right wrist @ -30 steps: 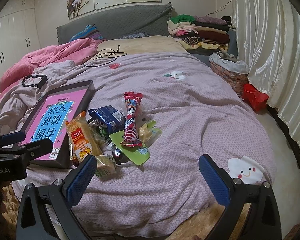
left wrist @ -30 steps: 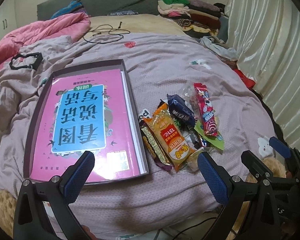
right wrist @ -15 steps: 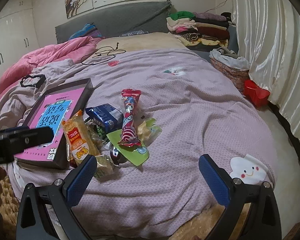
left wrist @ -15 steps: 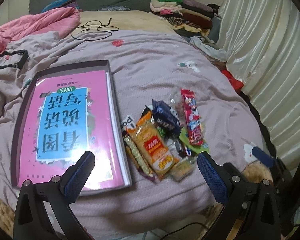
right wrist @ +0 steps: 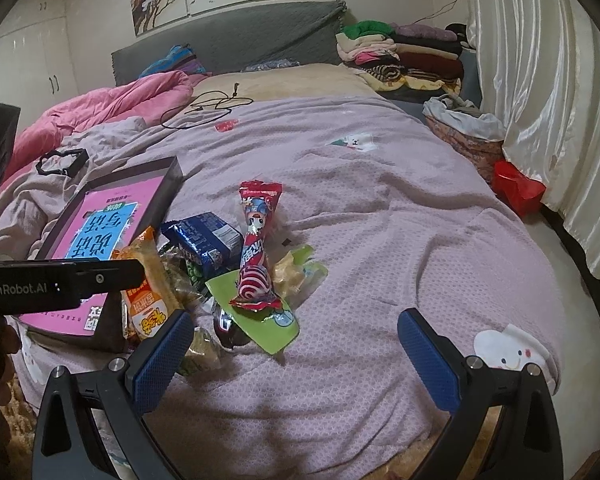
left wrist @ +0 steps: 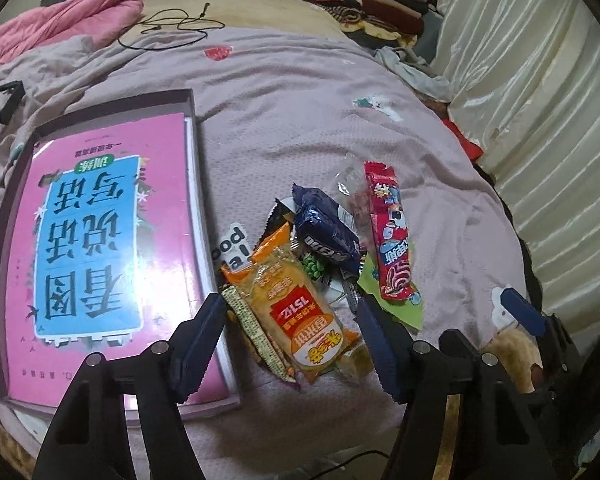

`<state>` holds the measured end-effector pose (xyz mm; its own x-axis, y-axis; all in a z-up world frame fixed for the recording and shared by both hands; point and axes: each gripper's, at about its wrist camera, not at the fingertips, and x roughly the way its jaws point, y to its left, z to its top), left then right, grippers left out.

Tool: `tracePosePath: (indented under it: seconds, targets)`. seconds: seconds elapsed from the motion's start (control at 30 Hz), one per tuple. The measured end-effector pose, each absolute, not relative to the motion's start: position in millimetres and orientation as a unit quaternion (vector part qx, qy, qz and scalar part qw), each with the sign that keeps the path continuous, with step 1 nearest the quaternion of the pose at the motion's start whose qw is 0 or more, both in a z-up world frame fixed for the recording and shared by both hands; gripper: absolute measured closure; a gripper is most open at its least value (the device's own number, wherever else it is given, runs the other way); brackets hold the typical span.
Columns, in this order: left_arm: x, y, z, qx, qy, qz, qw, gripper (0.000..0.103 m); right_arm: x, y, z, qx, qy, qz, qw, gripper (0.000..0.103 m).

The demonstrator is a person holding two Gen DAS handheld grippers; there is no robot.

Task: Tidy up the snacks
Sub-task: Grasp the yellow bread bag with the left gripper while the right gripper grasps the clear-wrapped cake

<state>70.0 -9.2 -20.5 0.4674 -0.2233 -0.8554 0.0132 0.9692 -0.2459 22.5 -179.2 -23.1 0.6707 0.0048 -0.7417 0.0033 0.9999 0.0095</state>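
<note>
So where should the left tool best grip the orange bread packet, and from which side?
Probably across its narrow width at mid-length, coming from above: the orange bread packet lies flat atop the pile, long axis toward the left tool, both long edges exposed.

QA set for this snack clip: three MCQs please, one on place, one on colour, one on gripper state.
1. Where does the snack pile lie?
A. inside the box
B. on the bedspread beside the box
C. on the floor

2. What colour is the tall lollipop-print wrapper?
A. red
B. yellow
C. black

3. What is the left hand-held gripper doing?
A. clamped on the book
B. out of view
C. open around the orange packet

Answers:
1 B: the snacks rest on the bedspread next to the box.
2 A: its wrapper is red.
3 C: its jaws, just closing, flank the orange packet without pressing it.
</note>
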Motion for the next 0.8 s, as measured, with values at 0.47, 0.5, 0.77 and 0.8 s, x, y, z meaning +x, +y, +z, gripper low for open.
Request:
tracePosePath:
  seconds: [0.47,0.5,0.77,0.8]
  targets:
    - [89.0,-20.7,-28.0,-0.082,0.525,-0.06,0.845,0.048,37.5,-184.5,-38.8,0.022,0.43,0.013,0.903,0.0]
    - [89.9,-20.8,-28.8,-0.079,0.527,-0.059,0.844,0.048,35.6,-185.4,-38.2,0.027,0.433,0.023,0.901,0.0]
    - [96.1,-20.7,-35.0,-0.067,0.534,-0.058,0.841,0.048,8.7,-156.6,-35.4,-0.014,0.484,0.096,0.869,0.0]
    - [96.8,-20.4,-35.9,-0.067,0.535,-0.058,0.84,0.048,9.4,-149.8,-38.9,-0.026,0.489,0.099,0.866,0.0]
